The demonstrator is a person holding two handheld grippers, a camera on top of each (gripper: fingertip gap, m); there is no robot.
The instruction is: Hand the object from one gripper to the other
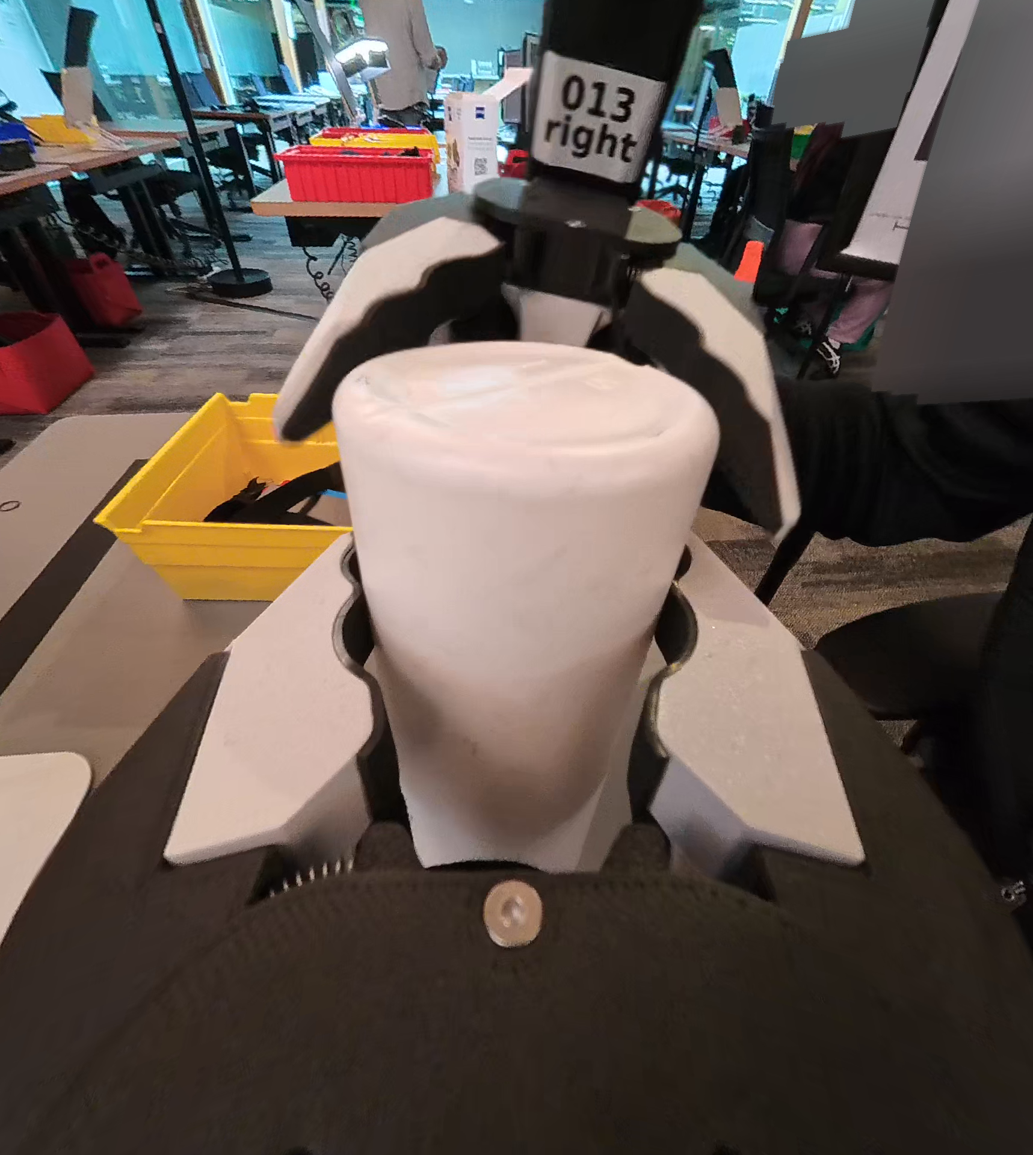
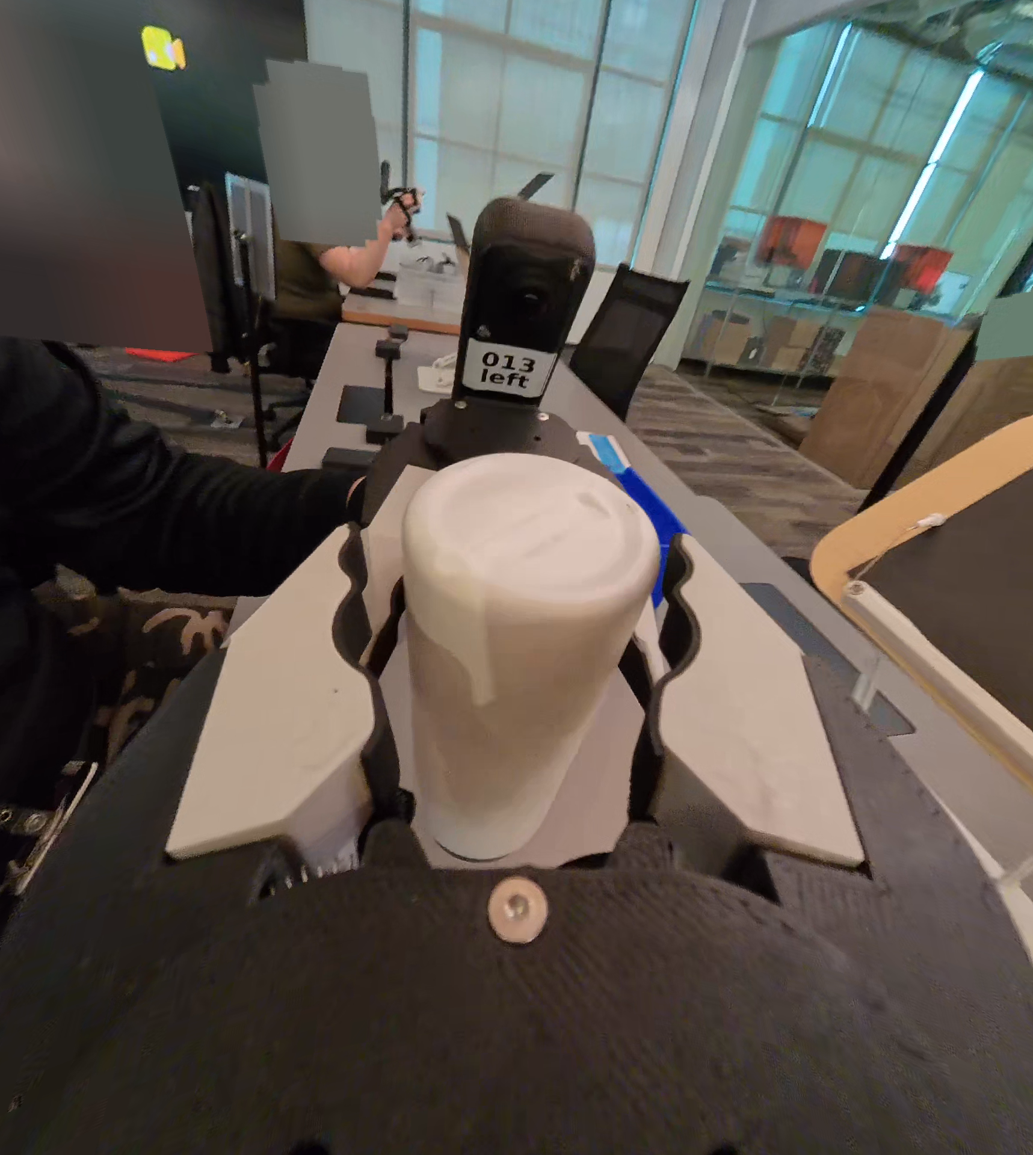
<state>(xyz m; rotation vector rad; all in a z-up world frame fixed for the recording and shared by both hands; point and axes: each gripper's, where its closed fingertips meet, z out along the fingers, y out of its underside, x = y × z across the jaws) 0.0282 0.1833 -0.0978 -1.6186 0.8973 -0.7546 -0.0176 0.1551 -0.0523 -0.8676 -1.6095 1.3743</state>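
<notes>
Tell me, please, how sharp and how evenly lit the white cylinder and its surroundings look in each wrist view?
Left wrist view: the white cylinder is soft and slightly washed out, the right gripper behind it motion-blurred, and the yellow bin fairly crisp. Right wrist view: the cylinder is sharper, bright windows backlight the scene, and wide-angle distortion bends the table edges.

Open-plan office lab: desks [image 1: 145,147], parts bins [image 1: 354,175], office chair [image 2: 623,337].
</notes>
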